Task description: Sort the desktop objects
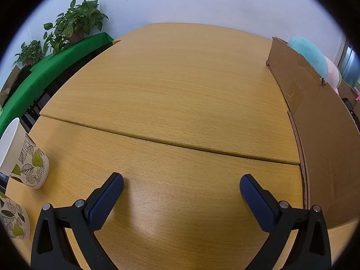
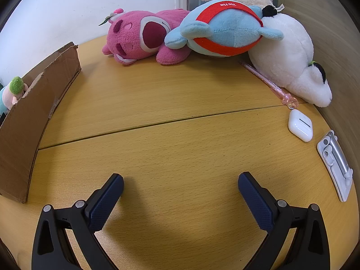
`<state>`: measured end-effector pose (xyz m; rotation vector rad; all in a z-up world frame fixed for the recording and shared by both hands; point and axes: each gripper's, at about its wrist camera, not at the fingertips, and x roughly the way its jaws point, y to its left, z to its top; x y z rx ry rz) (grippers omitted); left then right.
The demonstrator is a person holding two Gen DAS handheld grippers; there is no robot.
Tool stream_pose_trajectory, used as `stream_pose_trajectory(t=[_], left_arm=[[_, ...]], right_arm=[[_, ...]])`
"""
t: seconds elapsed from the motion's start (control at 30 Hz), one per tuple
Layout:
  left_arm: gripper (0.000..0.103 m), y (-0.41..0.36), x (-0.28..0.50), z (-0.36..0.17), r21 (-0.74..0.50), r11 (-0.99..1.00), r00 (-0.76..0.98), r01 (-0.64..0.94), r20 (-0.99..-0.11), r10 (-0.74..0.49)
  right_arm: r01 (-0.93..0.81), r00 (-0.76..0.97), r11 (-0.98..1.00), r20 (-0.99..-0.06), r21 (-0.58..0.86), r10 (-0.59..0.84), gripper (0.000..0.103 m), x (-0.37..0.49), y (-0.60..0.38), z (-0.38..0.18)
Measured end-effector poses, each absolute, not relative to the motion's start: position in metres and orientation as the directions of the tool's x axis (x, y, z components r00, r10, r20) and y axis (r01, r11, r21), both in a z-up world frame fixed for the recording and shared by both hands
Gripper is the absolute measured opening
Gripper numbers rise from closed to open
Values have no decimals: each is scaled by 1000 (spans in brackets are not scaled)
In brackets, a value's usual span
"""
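While both grippers hang over bare wood with nothing between their fingers, the sorting appears barely begun, as far as these views allow a judgement.

Left wrist view, left to right: two leaf-print paper cups, one [image 1: 24,155] at the tabletop's [image 1: 180,90] left edge and a second [image 1: 13,220] nearer the front left corner, stand unsorted and well apart from the cardboard box [image 1: 315,135] along the right edge. A teal plush [image 1: 308,54] shows above the box's rim, so something seems to lie inside already. The left gripper [image 1: 181,189] is spread to its full width and holds nothing.

Right wrist view, left to right: the same box [image 2: 33,112] stands at the left edge, with a small green-haired toy [image 2: 15,87] peeping over its wall. Along the far edge lie a pink plush bear [image 2: 139,36], a blue-and-red plush [image 2: 225,29] leaning on it, and a white plush [image 2: 290,56] towards the right corner. A pink pen [image 2: 267,83], a white earbud case [image 2: 300,124] and a white-and-silver device [image 2: 335,164] lie near the right edge. The right gripper [image 2: 180,187] is likewise fully spread and empty.

Judgement: nearly everything remains to be placed.
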<state>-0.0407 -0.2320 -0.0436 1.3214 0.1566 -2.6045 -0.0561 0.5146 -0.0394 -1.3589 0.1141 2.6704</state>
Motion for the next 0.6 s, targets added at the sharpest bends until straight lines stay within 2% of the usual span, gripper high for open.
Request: stream_pose_trajectory(t=[0.6], left_arm=[[103,-233,-40,-44,2,-971,-573,238,-807,-142]], right_arm=[[-162,-581,-987,-809,2,94,103,-56,515,-40]])
